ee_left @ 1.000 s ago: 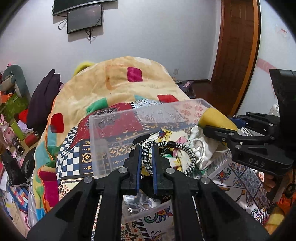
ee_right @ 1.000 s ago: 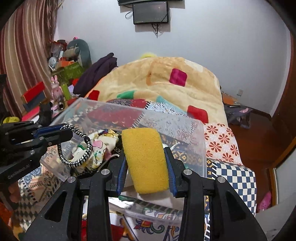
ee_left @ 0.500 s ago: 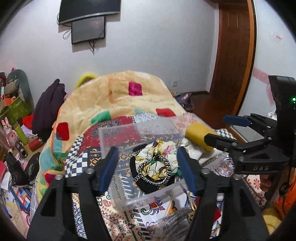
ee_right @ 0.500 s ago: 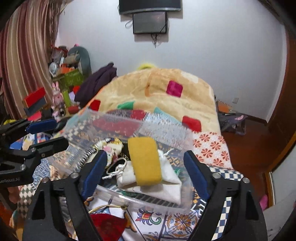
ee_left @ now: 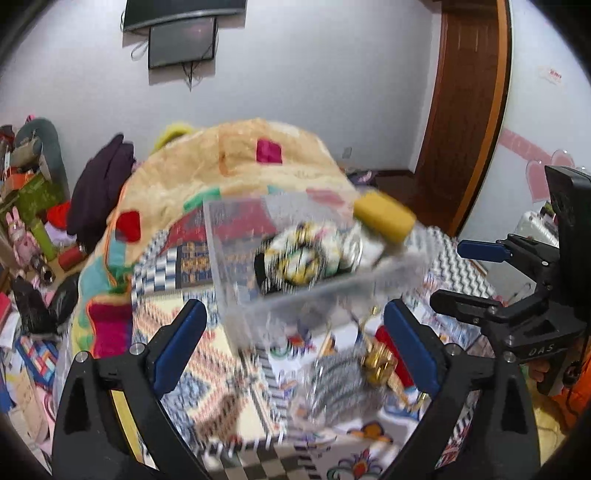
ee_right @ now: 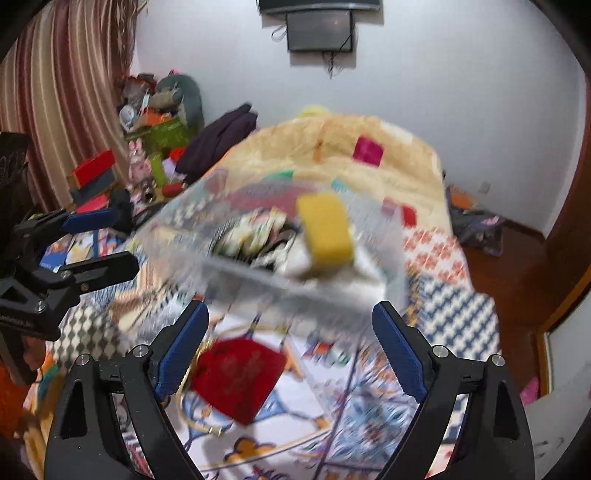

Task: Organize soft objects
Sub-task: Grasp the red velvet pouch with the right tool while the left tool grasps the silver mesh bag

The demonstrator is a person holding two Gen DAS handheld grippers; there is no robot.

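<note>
Sitting on the patterned bedspread (ee_left: pixel 221 369), a clear plastic bin (ee_left: pixel 236 280) held the soft things already gathered: a yellow sponge (ee_left: pixel 384 218) lay at its right end, propped on a white cloth (ee_right: pixel 295 264), and a floral scrunchie (ee_left: pixel 299 258) with a black-and-white elastic band rested near the bin's middle. Motion blur smeared the bin's contents in both views, so finer detail could not be made out.

The left gripper (ee_left: pixel 291 339) was spread wide, its 2 blue-padded fingers (ee_left: pixel 177 343) apart with nothing between them, hanging on the near side of the bin. The right gripper (ee_right: pixel 291 343) was likewise released, its fingers (ee_right: pixel 395 347) empty and set well apart, also short of the bin's near wall. Each gripper appeared in the other's camera, off to the side of the bin.

On the bedspread in front of the bin lay a red drawstring pouch (ee_right: pixel 240 380) with a thin gold cord beside it. In the left wrist view a gray, silvery item (ee_left: pixel 340 380) sat next to a small gold-colored piece (ee_left: pixel 380 363); blur hid what they were. Beyond the bin an orange blanket (ee_left: pixel 240 162) with colored squares rose in a mound, and a dark screen (ee_right: pixel 319 29) hung on the white wall.
</note>
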